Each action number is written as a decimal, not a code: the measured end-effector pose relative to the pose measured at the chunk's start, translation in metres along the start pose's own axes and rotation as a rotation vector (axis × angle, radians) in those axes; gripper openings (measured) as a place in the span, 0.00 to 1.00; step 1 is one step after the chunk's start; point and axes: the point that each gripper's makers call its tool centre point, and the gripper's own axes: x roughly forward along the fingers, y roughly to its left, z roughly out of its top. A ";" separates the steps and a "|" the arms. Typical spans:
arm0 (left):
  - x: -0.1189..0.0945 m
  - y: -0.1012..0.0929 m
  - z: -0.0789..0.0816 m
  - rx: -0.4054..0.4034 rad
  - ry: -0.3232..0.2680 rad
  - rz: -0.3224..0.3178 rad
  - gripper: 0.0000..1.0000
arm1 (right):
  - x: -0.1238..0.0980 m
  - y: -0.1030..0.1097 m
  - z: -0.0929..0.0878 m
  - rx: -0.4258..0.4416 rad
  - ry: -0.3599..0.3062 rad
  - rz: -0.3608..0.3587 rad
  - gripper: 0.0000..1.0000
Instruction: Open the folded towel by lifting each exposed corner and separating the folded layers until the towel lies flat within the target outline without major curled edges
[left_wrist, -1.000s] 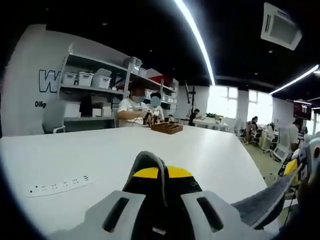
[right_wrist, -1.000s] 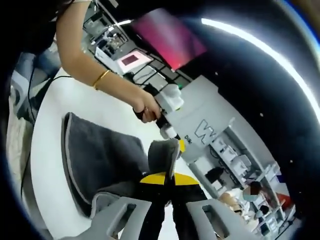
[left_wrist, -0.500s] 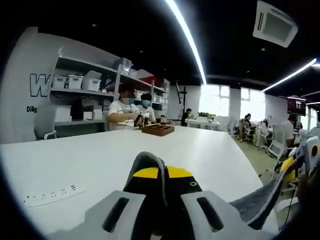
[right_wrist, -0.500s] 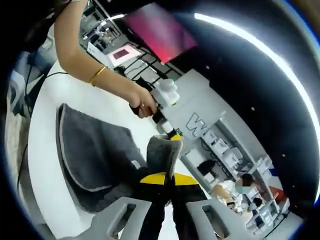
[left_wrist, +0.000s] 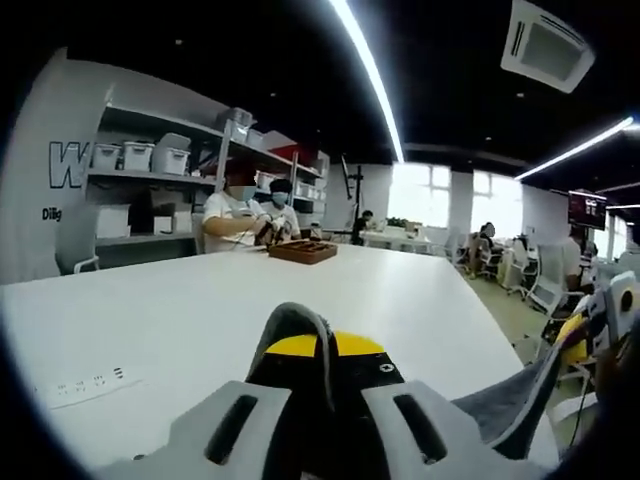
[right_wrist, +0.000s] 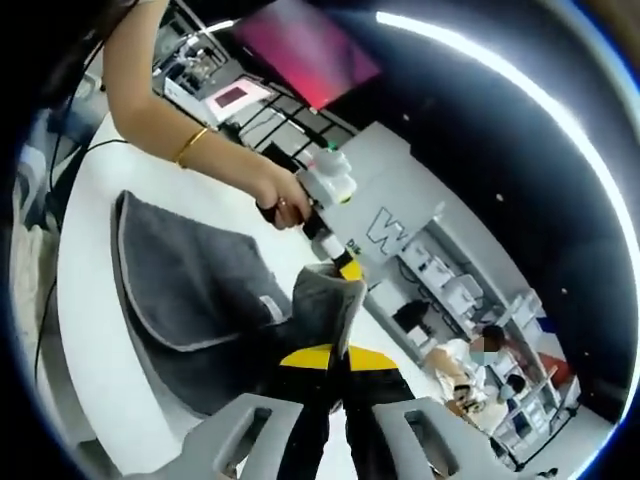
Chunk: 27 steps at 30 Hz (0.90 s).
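Over the white table (left_wrist: 200, 320):
towel (right_wrist: 190, 290): grey, lifted off the tabletop, hanging between both tools
left gripper (left_wrist: 300, 345): jaws clamped on one towel corner
right gripper (right_wrist: 325, 310): pinching another corner

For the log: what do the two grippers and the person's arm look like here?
Both the left gripper and the right gripper have pale grey slotted jaws around a black core with a yellow band. In the right gripper view, the left gripper's body is pale grey with a black handle; the bare arm wears a gold bracelet.

Open-plan office lab: storage shelves (left_wrist: 150, 170), long white tables (left_wrist: 300, 300), seated workers (left_wrist: 235, 210).
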 end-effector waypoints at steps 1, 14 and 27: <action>0.002 0.000 -0.002 -0.006 0.001 0.000 0.02 | -0.001 0.000 -0.002 0.002 0.004 0.000 0.00; 0.022 -0.008 0.000 -0.021 -0.006 -0.026 0.02 | -0.005 -0.007 -0.015 0.027 0.029 -0.017 0.00; 0.046 -0.018 0.008 -0.030 -0.032 -0.074 0.02 | -0.013 -0.014 -0.027 0.049 0.046 -0.038 0.00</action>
